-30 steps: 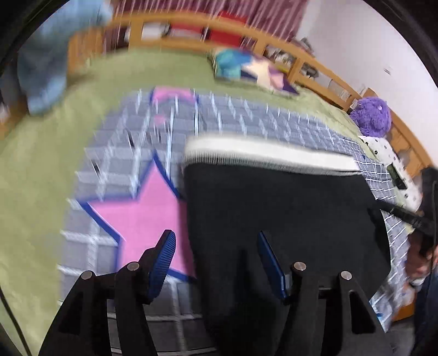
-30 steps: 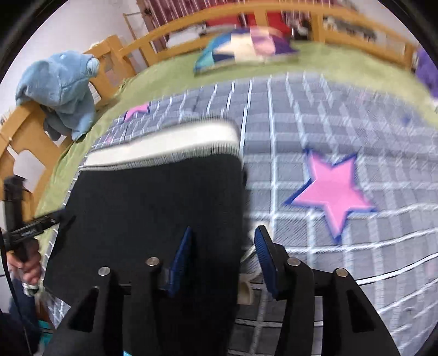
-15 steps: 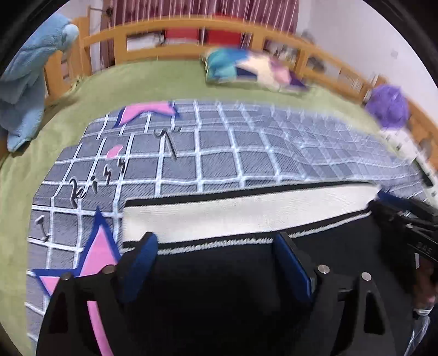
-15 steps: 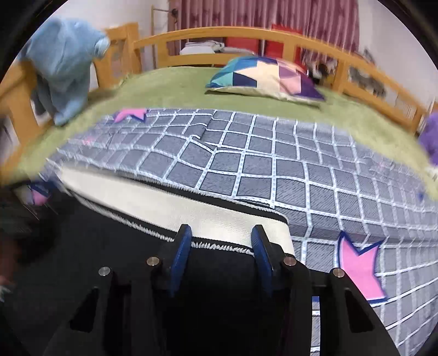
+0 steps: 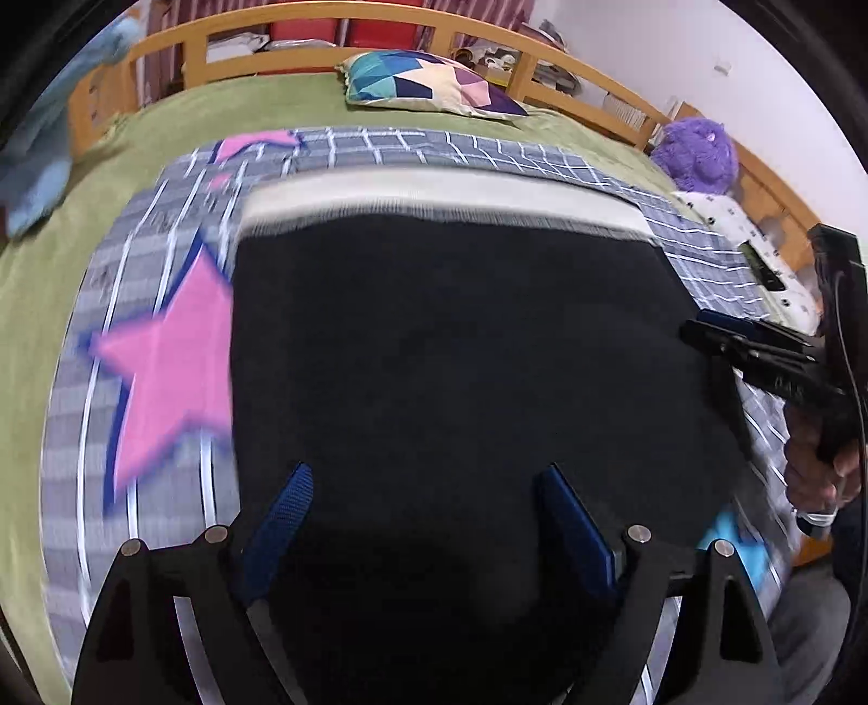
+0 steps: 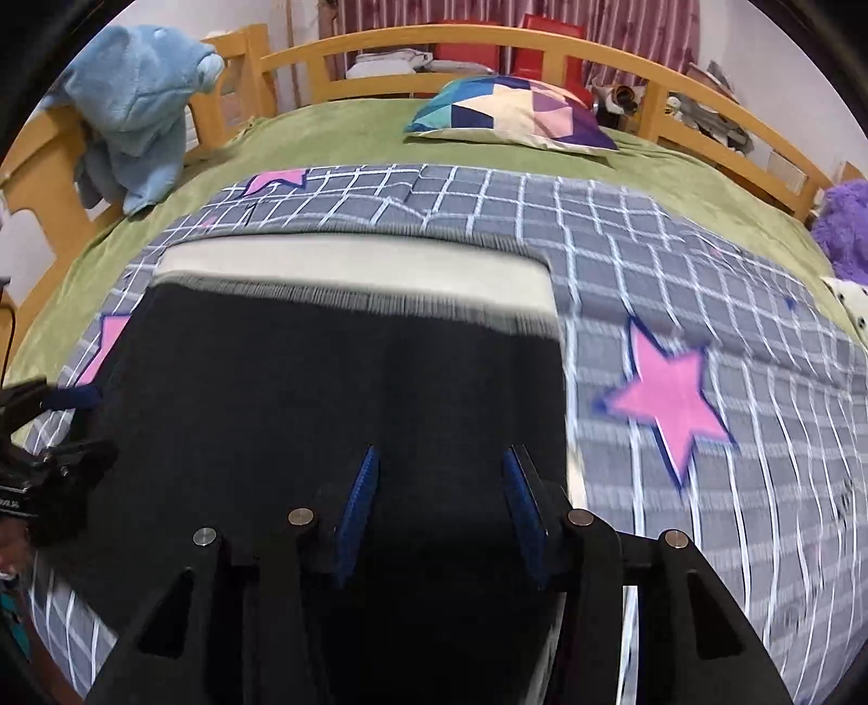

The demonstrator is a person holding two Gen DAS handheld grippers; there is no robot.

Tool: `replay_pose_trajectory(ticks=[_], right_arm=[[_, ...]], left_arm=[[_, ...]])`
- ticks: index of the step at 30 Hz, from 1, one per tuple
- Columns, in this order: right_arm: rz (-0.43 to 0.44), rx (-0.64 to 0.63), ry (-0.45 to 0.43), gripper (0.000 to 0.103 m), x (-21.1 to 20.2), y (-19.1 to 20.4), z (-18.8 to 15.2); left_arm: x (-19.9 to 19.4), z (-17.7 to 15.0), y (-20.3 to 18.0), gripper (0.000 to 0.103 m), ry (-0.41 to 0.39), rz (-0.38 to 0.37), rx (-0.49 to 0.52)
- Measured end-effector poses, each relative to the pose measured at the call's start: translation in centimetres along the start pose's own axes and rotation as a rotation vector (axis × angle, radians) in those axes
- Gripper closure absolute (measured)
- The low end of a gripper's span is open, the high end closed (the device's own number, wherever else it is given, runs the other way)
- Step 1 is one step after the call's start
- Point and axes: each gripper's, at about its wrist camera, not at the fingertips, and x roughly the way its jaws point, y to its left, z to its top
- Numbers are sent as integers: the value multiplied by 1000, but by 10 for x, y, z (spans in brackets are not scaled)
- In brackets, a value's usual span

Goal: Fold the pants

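**Black pants flat on the checked blanket, both tools spread above them**

On the bed, the black pants (image 5: pixel 445 352) lie flat as a broad dark rectangle over the grey checked blanket (image 6: pixel 678 282); their cream waistband (image 6: pixel 352 266) forms the far edge, running straight across; the cloth is motion-blurred in both views. Over the near part of the pants the left tool (image 5: pixel 426 515) has its blue-padded fingers (image 5: pixel 282 515) spread wide with nothing between them; the right tool (image 6: pixel 439 499) is parted more narrowly, likewise gripping nothing, near the pants' right edge; whether either touches the fabric I cannot tell. Pink stars (image 6: pixel 667 396) on the blanket sit just beside the pants on each side. Beyond the blanket lies a green bedspread (image 6: pixel 336 135); a patchwork pillow (image 6: pixel 510 111) rests near the wooden bed rail (image 6: pixel 488 40); a blue plush toy (image 6: pixel 135 103) hangs over the rail at the left; a purple plush (image 5: pixel 697 154) sits at the right edge.
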Motion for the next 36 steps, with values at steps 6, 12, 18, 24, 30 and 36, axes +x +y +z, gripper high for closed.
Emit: replay_pose_trajectory(ticks=[6,12,18,24,30,36], right_arm=[[61,91,70,55,-33,-8,-54],[108,182,104,56,-48,-16,-74],[103,208,150,60,-35,-16,-76],[94,210,151,62,-34,-16,-74],[103,233,19,65,-51,-24,-67],[58,201,91,65,-29,-16,-66]], left_arm=[[-56,-63,0,20,-55,5,-39],[-54,-97,4,47,-17,84,-20],[-42,-75,7,90,-96,171,-13],[-56,-92,14,87,-93,102,-42],[-88,-89,17,82,-179,49,-50],[-57,-54,5,81,-182,67,-79]])
